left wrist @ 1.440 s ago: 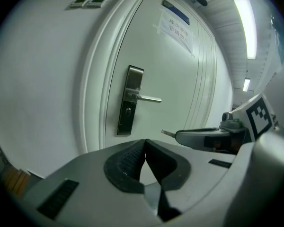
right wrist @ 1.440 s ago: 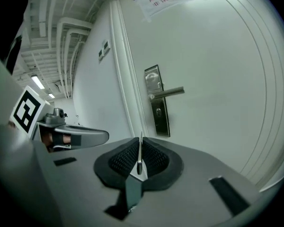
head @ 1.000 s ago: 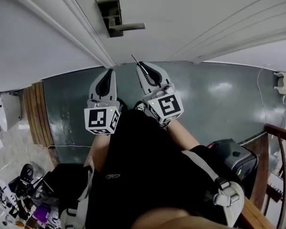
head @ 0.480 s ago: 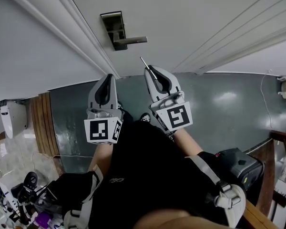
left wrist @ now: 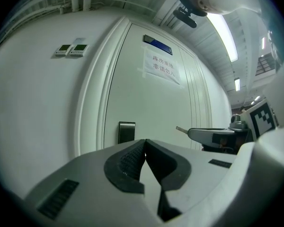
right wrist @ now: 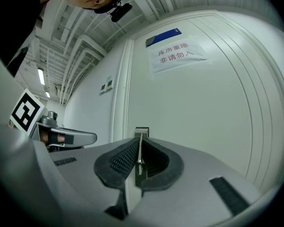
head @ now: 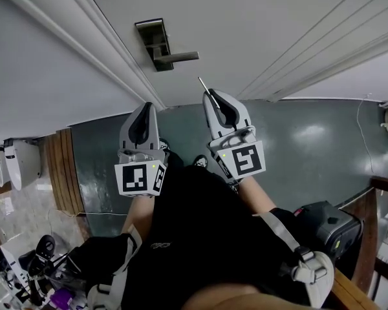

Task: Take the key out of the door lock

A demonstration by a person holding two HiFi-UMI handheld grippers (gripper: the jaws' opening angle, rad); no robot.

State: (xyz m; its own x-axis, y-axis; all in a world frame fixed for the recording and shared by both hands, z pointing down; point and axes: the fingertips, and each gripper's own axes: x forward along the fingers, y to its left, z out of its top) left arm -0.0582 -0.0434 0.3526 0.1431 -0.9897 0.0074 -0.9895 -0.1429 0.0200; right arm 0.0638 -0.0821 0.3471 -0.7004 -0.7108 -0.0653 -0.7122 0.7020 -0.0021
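White panelled door [head: 258, 18] fills the upper head view, and a glossy grey-green floor [head: 304, 141] spreads beneath it. On the door, a dark metal lock plate [head: 154, 39] carries a straight lever handle [head: 181, 57]. Below and right of the lock plate, clear of it, the right gripper [head: 211, 94] pinches the thin metal key [head: 204, 84], whose blade pokes past the ribbed black pads. Below the lock plate, the left gripper [head: 148, 106] has its jaws pressed together on nothing. High above the lock plate is a taped paper notice [right wrist: 177, 53].

clear gap before door [head: 258, 24], lever handle [head: 178, 57] jutting out
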